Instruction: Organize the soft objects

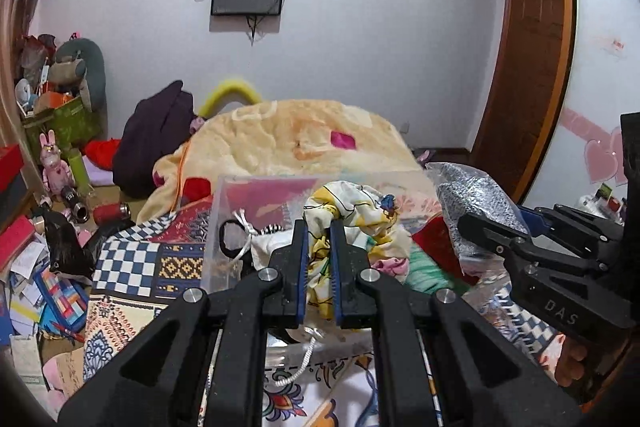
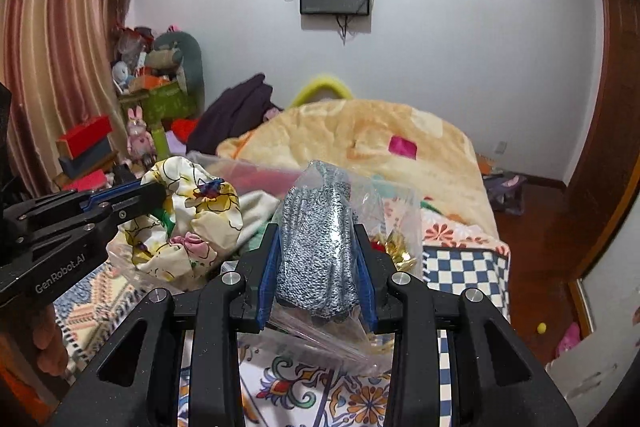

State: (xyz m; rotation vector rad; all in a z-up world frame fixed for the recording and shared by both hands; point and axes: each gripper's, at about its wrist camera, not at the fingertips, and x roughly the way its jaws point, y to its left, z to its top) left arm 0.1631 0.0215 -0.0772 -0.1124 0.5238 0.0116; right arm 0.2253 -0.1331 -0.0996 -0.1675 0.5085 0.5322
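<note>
- The clear plastic box (image 1: 216, 227) sits on the patterned bedspread (image 1: 132, 259), just beyond the left gripper; its transparent walls are hard to trace and its near edge is hidden behind the gripper.
- The floral cloth (image 1: 352, 211) is bunched over the box, a strip hanging down between the left gripper (image 1: 319, 227) jaws, which pinch it; its lower end is hidden.
- The speckled grey knit in a clear bag (image 2: 316, 247) stands upright, long axis pointing away from the camera, clamped at its sides by the right gripper (image 2: 316, 247); the bag's bottom is cut off behind the fingers.
</note>
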